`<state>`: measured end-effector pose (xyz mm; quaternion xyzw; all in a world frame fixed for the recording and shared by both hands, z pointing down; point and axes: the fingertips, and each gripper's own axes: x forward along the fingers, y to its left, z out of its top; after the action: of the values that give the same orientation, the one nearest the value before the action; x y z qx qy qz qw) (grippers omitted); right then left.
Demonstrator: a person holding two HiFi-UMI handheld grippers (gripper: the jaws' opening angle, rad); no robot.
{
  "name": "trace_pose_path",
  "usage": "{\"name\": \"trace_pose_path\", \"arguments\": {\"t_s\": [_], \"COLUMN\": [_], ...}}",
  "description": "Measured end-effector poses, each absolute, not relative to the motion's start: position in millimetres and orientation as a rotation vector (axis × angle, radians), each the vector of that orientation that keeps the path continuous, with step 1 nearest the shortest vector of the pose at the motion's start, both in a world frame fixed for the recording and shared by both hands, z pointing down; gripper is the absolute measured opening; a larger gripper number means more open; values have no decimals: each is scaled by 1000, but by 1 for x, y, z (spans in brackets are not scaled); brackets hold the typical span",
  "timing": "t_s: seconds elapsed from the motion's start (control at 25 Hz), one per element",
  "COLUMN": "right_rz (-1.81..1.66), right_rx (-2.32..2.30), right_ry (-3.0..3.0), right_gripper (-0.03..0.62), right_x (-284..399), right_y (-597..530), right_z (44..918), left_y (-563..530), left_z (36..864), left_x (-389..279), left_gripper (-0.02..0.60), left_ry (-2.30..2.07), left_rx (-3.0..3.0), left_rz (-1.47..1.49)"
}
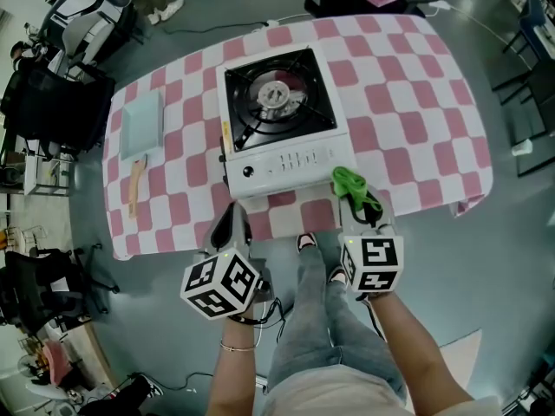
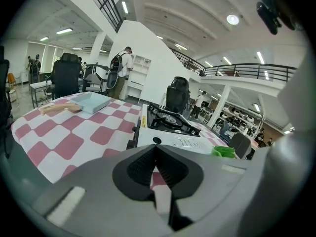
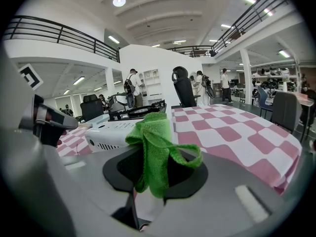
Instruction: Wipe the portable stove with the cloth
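One stove [image 1: 286,158]. One cloth [image 3: 152,137] in right gripper [image 3: 154,179] jaws. Left gripper [image 2: 156,168] jaws closed.

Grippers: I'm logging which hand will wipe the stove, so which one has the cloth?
The right gripper: its jaws are shut on the green cloth, which droops over them. The left gripper is shut on nothing.

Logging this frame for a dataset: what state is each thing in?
portable stove: upright on the table, no flame visible.
green cloth: bunched, clamped in the right gripper.
right gripper: shut on the green cloth.
left gripper: shut, nothing between its jaws.
blue tray: lying flat on the table.
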<state>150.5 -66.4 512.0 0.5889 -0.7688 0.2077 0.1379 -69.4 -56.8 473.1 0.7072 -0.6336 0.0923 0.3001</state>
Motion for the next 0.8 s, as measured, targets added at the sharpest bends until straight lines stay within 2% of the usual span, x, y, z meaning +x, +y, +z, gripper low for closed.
{"name": "trace_pose_path", "arguments": {"t_s": [0.8], "right_rz": [631], "right_rx": [1762], "right_ry": [-2171], "right_gripper": [109], "right_x": [180], "right_y": [-64], "right_z": [502], "left_y": [-69], "left_z": [456], "left_x": [-61], "left_gripper": [0], "left_ry": [-1659], "left_rx": [1918], "left_rz": [223]}}
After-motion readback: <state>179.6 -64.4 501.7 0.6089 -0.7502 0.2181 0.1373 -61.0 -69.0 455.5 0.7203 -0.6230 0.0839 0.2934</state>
